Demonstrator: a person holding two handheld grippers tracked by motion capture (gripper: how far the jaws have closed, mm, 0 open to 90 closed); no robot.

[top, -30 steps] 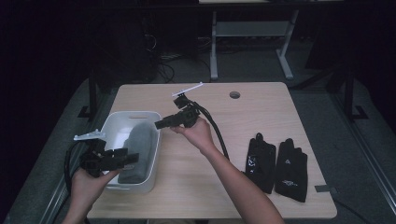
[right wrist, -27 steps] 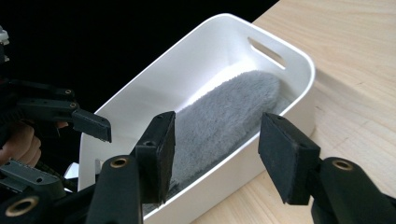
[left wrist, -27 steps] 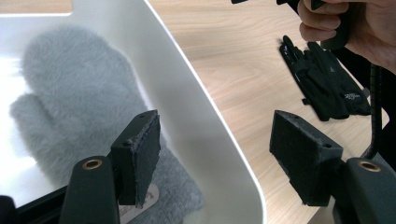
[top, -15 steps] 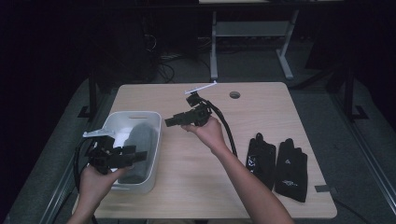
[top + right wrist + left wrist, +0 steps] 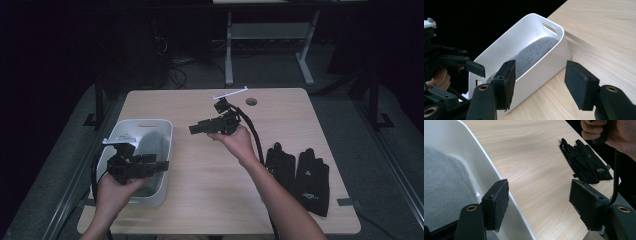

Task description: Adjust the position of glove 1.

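Note:
A white bin stands at the table's left with a grey fuzzy cloth lying in it. My left gripper hovers at the bin's near right rim, open, with nothing between its pads. My right gripper is held above the middle of the table, pointing left toward the bin and the cloth. Its jaws have just been opening and nothing is between them. A pair of black gloves lies flat at the table's right, beyond my left gripper in its own view.
The light wooden table has a round cable hole near its far edge. Bare wood stretches between the bin and the gloves. A white desk frame and cables stand on the dark floor behind.
Both hands have shifted to the right. The right gripper has drawn away from the bin toward the table's middle, and its jaws stand a little wider. The left gripper slid rightward along the bin's near end.

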